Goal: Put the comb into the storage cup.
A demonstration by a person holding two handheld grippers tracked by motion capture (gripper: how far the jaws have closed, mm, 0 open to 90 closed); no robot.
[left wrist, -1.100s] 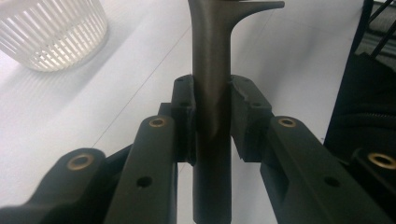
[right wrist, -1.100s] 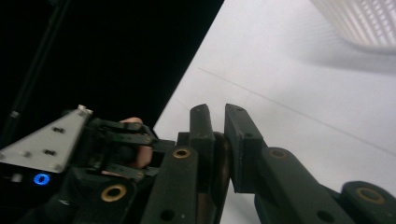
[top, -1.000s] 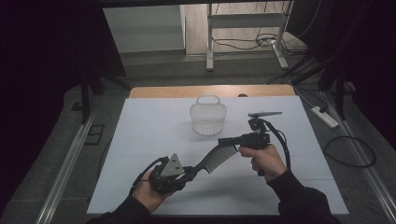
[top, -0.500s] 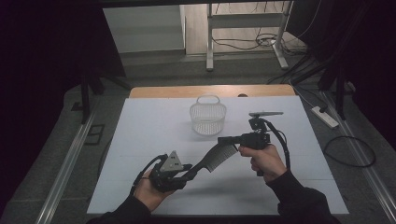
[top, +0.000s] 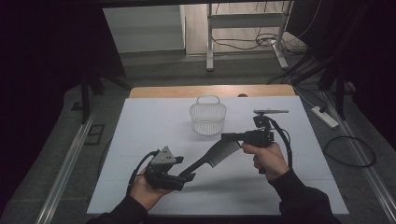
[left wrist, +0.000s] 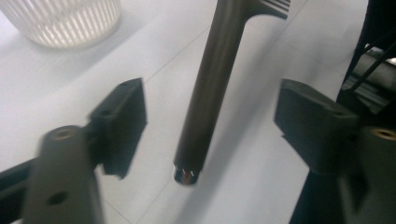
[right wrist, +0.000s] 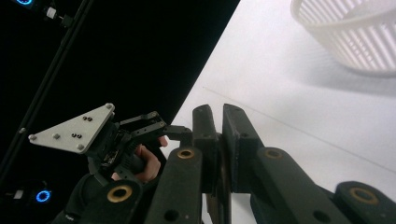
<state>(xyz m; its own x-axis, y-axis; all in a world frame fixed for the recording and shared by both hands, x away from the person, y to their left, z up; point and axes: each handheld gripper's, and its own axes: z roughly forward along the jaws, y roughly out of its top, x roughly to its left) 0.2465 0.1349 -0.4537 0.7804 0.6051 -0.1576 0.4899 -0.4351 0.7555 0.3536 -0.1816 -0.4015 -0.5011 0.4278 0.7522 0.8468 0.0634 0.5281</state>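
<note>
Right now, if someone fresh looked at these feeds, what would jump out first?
The dark comb held up over the middle of the white table: the right gripper is clamped on its toothed end, while the handle reaches down between the open jaws of the left gripper, apart from both. Behind it, a white slatted basket stands upright near the table's far edge.
</note>
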